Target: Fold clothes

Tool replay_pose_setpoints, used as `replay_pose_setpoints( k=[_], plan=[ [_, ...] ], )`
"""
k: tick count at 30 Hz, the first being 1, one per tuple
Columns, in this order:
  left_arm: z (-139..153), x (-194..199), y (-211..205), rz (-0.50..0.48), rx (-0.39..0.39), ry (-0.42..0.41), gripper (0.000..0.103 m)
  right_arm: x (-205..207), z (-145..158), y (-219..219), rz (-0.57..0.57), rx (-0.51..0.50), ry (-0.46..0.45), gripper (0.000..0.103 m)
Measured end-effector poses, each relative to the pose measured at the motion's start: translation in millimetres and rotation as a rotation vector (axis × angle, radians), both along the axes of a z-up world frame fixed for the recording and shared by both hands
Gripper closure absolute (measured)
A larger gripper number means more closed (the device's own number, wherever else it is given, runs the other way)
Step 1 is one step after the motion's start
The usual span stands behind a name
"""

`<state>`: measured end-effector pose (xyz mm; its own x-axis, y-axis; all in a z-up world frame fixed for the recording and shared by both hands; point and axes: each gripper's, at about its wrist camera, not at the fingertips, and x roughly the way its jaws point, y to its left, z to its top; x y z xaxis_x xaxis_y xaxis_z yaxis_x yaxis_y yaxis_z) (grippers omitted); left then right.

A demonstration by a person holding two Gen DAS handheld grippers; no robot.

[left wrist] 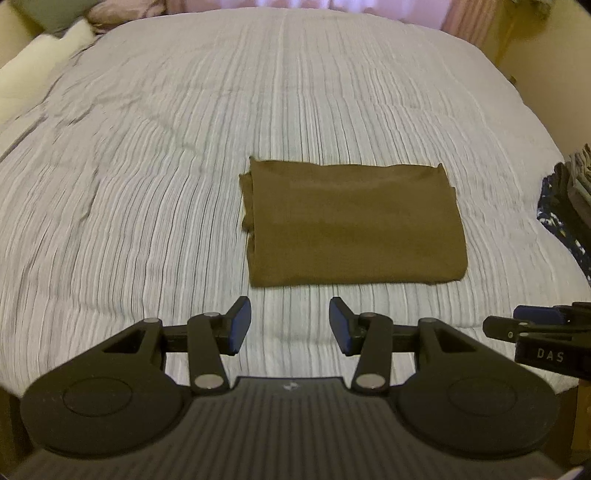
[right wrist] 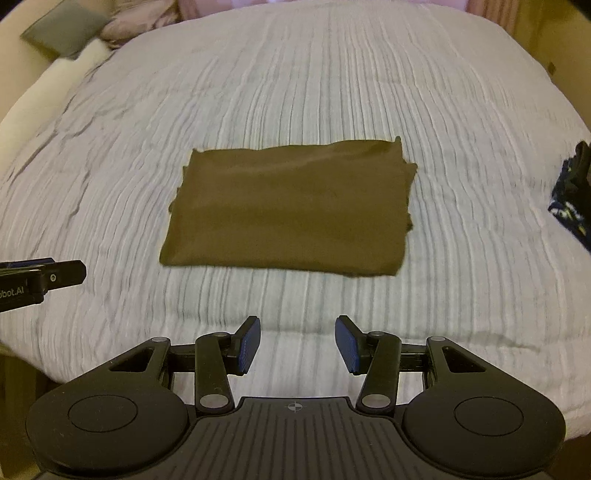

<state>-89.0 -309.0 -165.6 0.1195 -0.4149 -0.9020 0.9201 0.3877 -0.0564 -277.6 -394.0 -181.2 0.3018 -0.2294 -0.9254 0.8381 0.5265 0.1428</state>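
Observation:
An olive-brown garment [left wrist: 351, 225] lies folded into a flat rectangle on the striped grey bedspread [left wrist: 147, 184]; it also shows in the right wrist view [right wrist: 291, 210]. My left gripper [left wrist: 290, 325] is open and empty, hovering above the bed's near edge, just short of the garment's front edge. My right gripper [right wrist: 297, 345] is open and empty, also near the front edge, a little back from the garment. The right gripper's tip shows at the right of the left wrist view [left wrist: 517, 325], and the left gripper's tip at the left of the right wrist view [right wrist: 55, 277].
A pile of dark patterned clothes [left wrist: 569, 206] sits at the bed's right edge, also in the right wrist view [right wrist: 572, 199]. Pillows [right wrist: 62, 29] and a white cushion [left wrist: 40, 59] lie at the far left corner. A pink curtain [left wrist: 461, 14] hangs behind the bed.

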Motion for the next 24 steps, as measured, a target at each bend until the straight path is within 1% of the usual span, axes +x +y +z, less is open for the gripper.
replay_pose_setpoints(
  k=[4, 8, 11, 14, 16, 20, 22, 24],
  plan=[
    [-12.0, 25.5, -22.9, -0.073, 0.005, 0.031, 0.061, 16.7, -10.0, -11.5, -0.086, 0.028, -0.005, 0.054],
    [-38.8, 45.5, -46.4, -0.136, 0.032, 0.071, 0.061, 13.2, -30.6, -23.1, -0.2, 0.048, 0.001, 0.054],
    [-62.2, 53.8, -64.2, -0.159, 0.059, 0.089, 0.061, -4.9, -52.8, -35.0, -0.292, 0.081, -0.003, 0.054],
    [-81.9, 56.8, -81.2, -0.15, 0.067, 0.117, 0.061, -25.8, -75.2, -48.7, -0.382, 0.114, -0.014, 0.054],
    [-94.7, 57.8, -92.3, -0.141, 0.066, 0.138, 0.061, -42.8, -86.6, -64.8, -0.436, 0.122, -0.056, 0.054],
    [-118.2, 53.1, -115.9, -0.108, 0.037, 0.158, 0.062, -78.8, -113.6, -105.8, -0.532, 0.108, -0.241, 0.054],
    [-127.7, 52.2, -125.2, -0.08, 0.013, 0.172, 0.062, -94.6, -133.2, -130.1, -0.554, 0.107, -0.322, 0.054],
    [-135.0, 54.9, -129.9, -0.05, -0.027, 0.208, 0.062, -108.9, -152.6, -152.7, -0.571, 0.105, -0.39, 0.054]
  ],
)
